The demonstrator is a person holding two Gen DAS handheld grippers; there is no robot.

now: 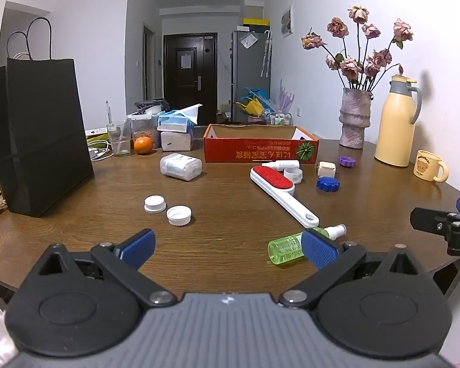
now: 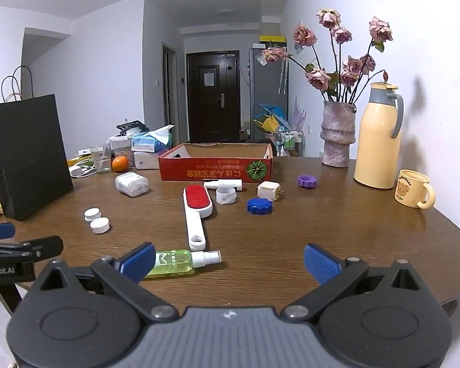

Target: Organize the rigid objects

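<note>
My left gripper [image 1: 228,250] stands open over the near table edge, nothing between its blue pads. My right gripper [image 2: 230,265] is open too, empty; its tip shows at the right edge of the left wrist view. A green spray bottle [image 1: 286,247] [image 2: 176,262] lies just ahead between them. Beyond it lie a white lint brush with a red pad [image 1: 279,190] [image 2: 196,211], two white caps [image 1: 165,208] [image 2: 96,220], a blue lid [image 1: 327,183] [image 2: 259,205], a purple lid [image 2: 307,181], a white plug [image 2: 268,190], a white ring [image 2: 226,195], a small white bottle [image 2: 223,184] and a clear box [image 1: 181,166]. A red cardboard box [image 1: 260,150] [image 2: 214,165] stands open behind.
A black paper bag [image 1: 43,141] stands at the left. A vase of dried roses [image 2: 335,135], a yellow jug [image 2: 377,141] and a bear mug [image 2: 412,192] line the right wall. An orange [image 1: 143,144], a glass, tissue boxes and cables crowd the far left.
</note>
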